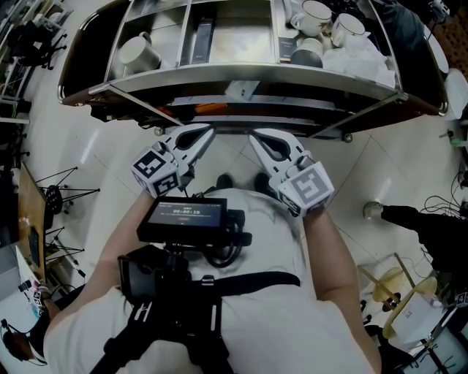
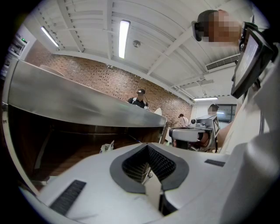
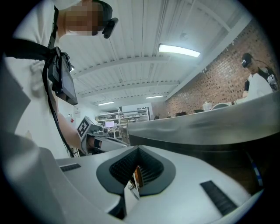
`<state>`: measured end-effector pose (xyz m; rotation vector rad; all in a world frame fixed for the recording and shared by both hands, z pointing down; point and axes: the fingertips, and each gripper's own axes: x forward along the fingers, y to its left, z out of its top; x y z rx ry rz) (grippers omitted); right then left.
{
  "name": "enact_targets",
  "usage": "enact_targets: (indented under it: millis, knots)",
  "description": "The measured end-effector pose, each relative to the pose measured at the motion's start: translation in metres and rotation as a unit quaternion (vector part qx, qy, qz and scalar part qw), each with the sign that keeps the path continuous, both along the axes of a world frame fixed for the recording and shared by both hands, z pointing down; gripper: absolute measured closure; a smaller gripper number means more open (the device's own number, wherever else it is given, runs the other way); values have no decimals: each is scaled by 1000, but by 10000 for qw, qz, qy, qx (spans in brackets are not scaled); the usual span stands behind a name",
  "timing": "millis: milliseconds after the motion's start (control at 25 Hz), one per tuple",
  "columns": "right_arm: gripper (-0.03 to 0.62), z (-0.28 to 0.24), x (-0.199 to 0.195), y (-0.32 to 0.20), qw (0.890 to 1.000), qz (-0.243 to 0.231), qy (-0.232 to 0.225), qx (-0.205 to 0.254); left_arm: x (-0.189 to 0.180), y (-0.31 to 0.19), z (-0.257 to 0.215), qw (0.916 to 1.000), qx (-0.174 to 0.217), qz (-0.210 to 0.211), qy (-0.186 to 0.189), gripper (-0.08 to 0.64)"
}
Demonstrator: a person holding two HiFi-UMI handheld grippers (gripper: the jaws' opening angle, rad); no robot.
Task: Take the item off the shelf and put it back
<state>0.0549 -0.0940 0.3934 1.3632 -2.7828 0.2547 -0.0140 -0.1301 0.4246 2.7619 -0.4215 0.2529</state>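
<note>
The left gripper [image 1: 209,130] and right gripper [image 1: 254,136] are white, each with a cube of black-and-white square markers. Their white fingers [image 2: 100,170] carry black ribbed pads [image 2: 162,162] in a dark grey surround. The shelf [image 1: 256,79] is bare silver steel with a dark outer rim. The mugs [image 1: 316,16] on it are white with dark rims, and an orange thing [image 1: 212,107] lies on a lower level. The floor [image 1: 95,146] is white tile with thin grey joints. The person's shirt [image 1: 270,307] is white and the harness [image 1: 183,307] is black. The wall [image 2: 113,83] is reddish-brown speckled brick and the ceiling [image 2: 87,26] is white.
</note>
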Motion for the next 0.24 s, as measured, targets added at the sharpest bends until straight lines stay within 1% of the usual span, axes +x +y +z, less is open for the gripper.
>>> enact_targets:
  millis: [240]
  knots:
    - [589,0,5,-4,9999,43,-31,114,-2,-4,5,10000,86,21,-33,546]
